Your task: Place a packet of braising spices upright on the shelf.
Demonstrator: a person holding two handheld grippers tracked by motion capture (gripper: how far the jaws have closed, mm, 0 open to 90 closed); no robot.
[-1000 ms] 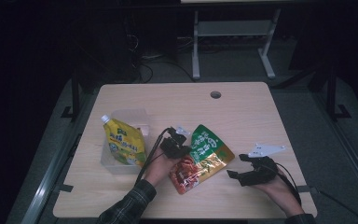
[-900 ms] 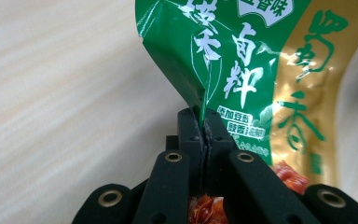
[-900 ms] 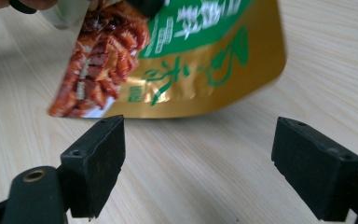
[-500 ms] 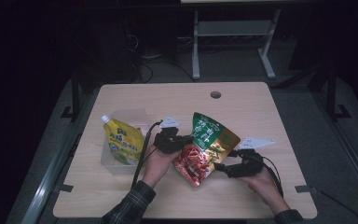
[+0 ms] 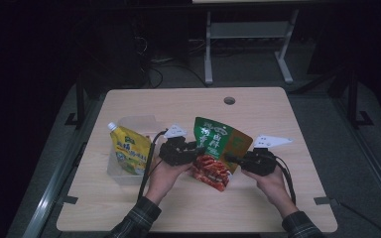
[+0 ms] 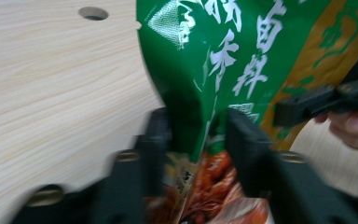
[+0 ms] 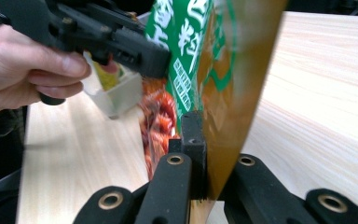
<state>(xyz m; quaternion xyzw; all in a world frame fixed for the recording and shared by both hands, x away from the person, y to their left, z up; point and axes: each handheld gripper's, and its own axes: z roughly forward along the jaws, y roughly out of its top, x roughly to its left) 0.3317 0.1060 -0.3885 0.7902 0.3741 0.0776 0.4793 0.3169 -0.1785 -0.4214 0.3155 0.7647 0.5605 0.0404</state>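
**Pouch handed from left jaws to right**

Lifted off the table (image 5: pixel 278 208) since the earlier frames, the green-and-red snack pouch (image 5: pixel 217 148) now hangs between both grippers, and the right hand has closed in from the side. Right gripper (image 7: pixel 204 154) has just clamped shut on the pouch's gold edge. Left gripper (image 6: pixel 196 140) has just been opening; its jaws straddle the pouch loosely, released. The pouch's long axis runs upright, green top uppermost and tilted away from the person. Beside it, well apart, a yellow spouted pouch (image 5: pixel 129 151) stands in a clear tub (image 5: pixel 121 174).

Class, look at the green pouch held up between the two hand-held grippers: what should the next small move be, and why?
Probably draw the left hand-held gripper clear: its jaws stand apart around the green pouch, while the right hand-held gripper is clamped on its edge, so the handover looks done.
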